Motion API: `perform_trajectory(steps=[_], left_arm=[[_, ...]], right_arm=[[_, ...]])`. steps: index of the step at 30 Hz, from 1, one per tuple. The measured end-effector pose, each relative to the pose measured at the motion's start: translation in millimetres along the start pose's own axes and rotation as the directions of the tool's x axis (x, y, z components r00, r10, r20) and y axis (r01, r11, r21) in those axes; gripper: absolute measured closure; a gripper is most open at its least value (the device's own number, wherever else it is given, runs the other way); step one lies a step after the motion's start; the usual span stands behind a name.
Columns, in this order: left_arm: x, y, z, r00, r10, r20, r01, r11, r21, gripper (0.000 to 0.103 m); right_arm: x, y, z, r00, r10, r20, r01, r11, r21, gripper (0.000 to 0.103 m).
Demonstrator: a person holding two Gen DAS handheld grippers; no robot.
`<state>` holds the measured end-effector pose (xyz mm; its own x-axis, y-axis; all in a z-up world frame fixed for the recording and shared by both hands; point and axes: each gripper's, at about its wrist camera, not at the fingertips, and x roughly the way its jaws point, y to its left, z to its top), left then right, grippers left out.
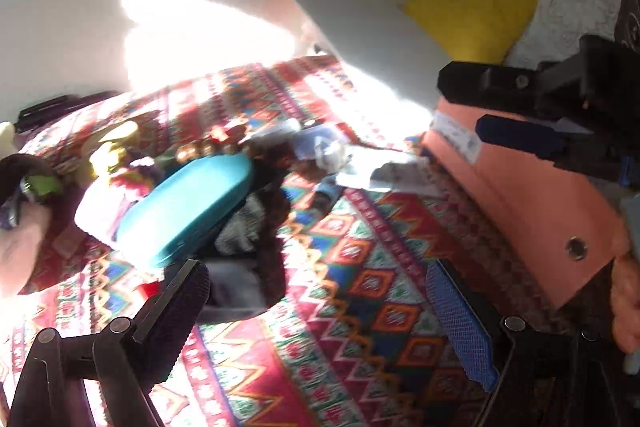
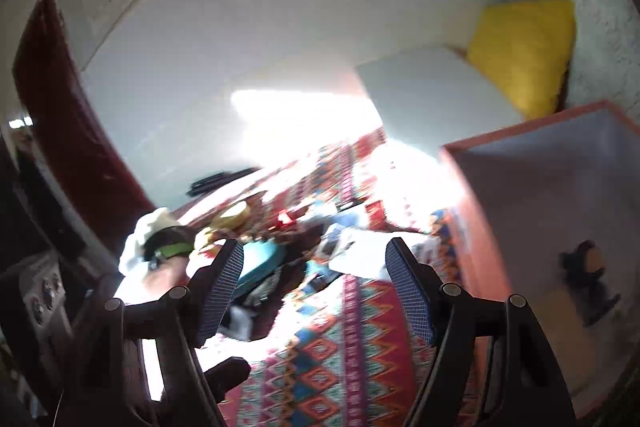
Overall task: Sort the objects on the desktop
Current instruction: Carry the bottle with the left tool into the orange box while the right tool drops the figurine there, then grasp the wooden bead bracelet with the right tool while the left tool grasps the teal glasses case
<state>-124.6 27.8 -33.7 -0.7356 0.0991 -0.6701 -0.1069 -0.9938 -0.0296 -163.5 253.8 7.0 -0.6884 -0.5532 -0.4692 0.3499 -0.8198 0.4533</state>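
A heap of small objects lies on the patterned tablecloth (image 1: 360, 307): a teal case (image 1: 188, 207), a dark cloth (image 1: 248, 231), a string of brown beads (image 1: 208, 147) and crumpled papers (image 1: 380, 171). My left gripper (image 1: 320, 315) hovers just in front of the heap, open, with only cloth between its fingers. An orange box (image 1: 540, 195) stands at the right. My right gripper (image 1: 462, 105) is beside that box's near wall, open and holding nothing. In the right wrist view the right gripper (image 2: 318, 287) points at the teal case (image 2: 260, 263) and the papers (image 2: 360, 251).
The orange box (image 2: 472, 227) has a pale lining, and a small dark object (image 2: 588, 275) lies inside. Behind it are a white box (image 2: 432, 99) and a yellow cushion (image 2: 524, 55) against the wall. Bright sunlight washes out the table's far part. Both views are blurred.
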Motion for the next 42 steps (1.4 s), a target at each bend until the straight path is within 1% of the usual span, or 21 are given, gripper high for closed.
perform_trajectory(steps=[2,6,7,8,10,14,17,22,23,24,25,27,28,29,30,31,32,33,35,39,42], left_arm=[[6,29,-11,0.999,0.045,-0.024,-0.046,0.999,-0.021,0.011],[21,71,-17,0.996,0.068,-0.055,-0.072,0.995,-0.074,0.011],[26,77,-16,0.996,0.066,-0.062,-0.071,0.994,-0.084,0.011],[34,81,-13,0.996,0.060,-0.073,-0.066,0.994,-0.092,0.011],[50,89,-7,0.994,0.047,-0.097,-0.057,0.993,-0.108,0.011],[86,94,8,0.989,0.051,-0.141,-0.064,0.994,-0.093,0.011],[108,93,19,0.985,0.060,-0.160,-0.069,0.996,-0.051,0.011],[145,94,38,0.975,0.087,-0.203,-0.082,0.996,0.033,0.011],[153,94,42,0.971,0.095,-0.217,-0.086,0.995,0.052,0.011],[161,93,45,0.967,0.099,-0.233,-0.085,0.994,0.069,0.011],[168,92,46,0.963,0.097,-0.250,-0.077,0.993,0.089,0.010],[185,85,47,0.951,0.111,-0.288,-0.068,0.985,0.157,0.006],[195,80,45,0.940,0.135,-0.314,-0.075,0.977,0.197,0.004],[204,78,43,0.929,0.157,-0.335,-0.083,0.971,0.225,0.001],[206,78,43,0.931,0.156,-0.331,-0.086,0.972,0.217,0.000],[203,81,44,0.935,0.127,-0.332,-0.072,0.982,0.175,0.007],[201,84,45,0.939,0.097,-0.331,-0.056,0.990,0.132,0.014],[196,85,44,0.942,0.084,-0.324,-0.053,0.993,0.105,0.016],[182,84,40,0.950,0.065,-0.305,-0.046,0.997,0.067,0.032],[145,75,30,0.965,0.029,-0.259,-0.025,1.000,0.017,0.037],[115,67,22,0.974,-0.016,-0.228,0.006,0.999,-0.042,0.037]], right_arm=[[29,10,-8,0.992,0.093,-0.080,-0.089,0.994,0.059,0.027],[81,18,-18,0.965,0.183,-0.186,-0.154,0.975,0.162,0.027],[94,12,-20,0.951,0.239,-0.198,-0.189,0.953,0.238,0.027],[109,2,-24,0.927,0.316,-0.199,-0.237,0.909,0.342,0.027],[136,-13,-37,0.884,0.435,-0.172,-0.287,0.795,0.534,0.027],[187,-23,-45,0.877,0.449,-0.170,-0.229,0.704,0.673,0.026],[227,-29,-38,0.876,0.448,-0.177,-0.195,0.666,0.720,0.027],[293,-36,-31,0.886,0.409,-0.220,-0.120,0.660,0.742,0.029],[303,-37,-29,0.885,0.411,-0.218,-0.119,0.653,0.748,0.041],[313,-37,-25,0.885,0.414,-0.212,-0.125,0.651,0.748,0.045],[321,-37,-21,0.882,0.422,-0.210,-0.137,0.654,0.744,0.044],[334,-33,-14,0.873,0.428,-0.234,-0.148,0.689,0.709,0.056],[338,-31,-12,0.870,0.427,-0.247,-0.151,0.708,0.690,0.072],[337,-32,-10,0.869,0.434,-0.237,-0.164,0.706,0.689,0.075],[336,-33,-8,0.868,0.441,-0.227,-0.177,0.704,0.688,0.079],[335,-33,-6,0.867,0.448,-0.217,-0.191,0.702,0.686,0.083],[334,-34,-4,0.866,0.455,-0.207,-0.204,0.700,0.684,0.083],[329,-33,1,0.869,0.455,-0.192,-0.219,0.703,0.677,0.083],[310,-30,15,0.878,0.453,-0.153,-0.254,0.713,0.653,0.083],[264,-29,44,0.886,0.460,-0.060,-0.331,0.718,0.612,0.083],[224,-31,58,0.881,0.473,0.008,-0.386,0.709,0.591,0.083]])
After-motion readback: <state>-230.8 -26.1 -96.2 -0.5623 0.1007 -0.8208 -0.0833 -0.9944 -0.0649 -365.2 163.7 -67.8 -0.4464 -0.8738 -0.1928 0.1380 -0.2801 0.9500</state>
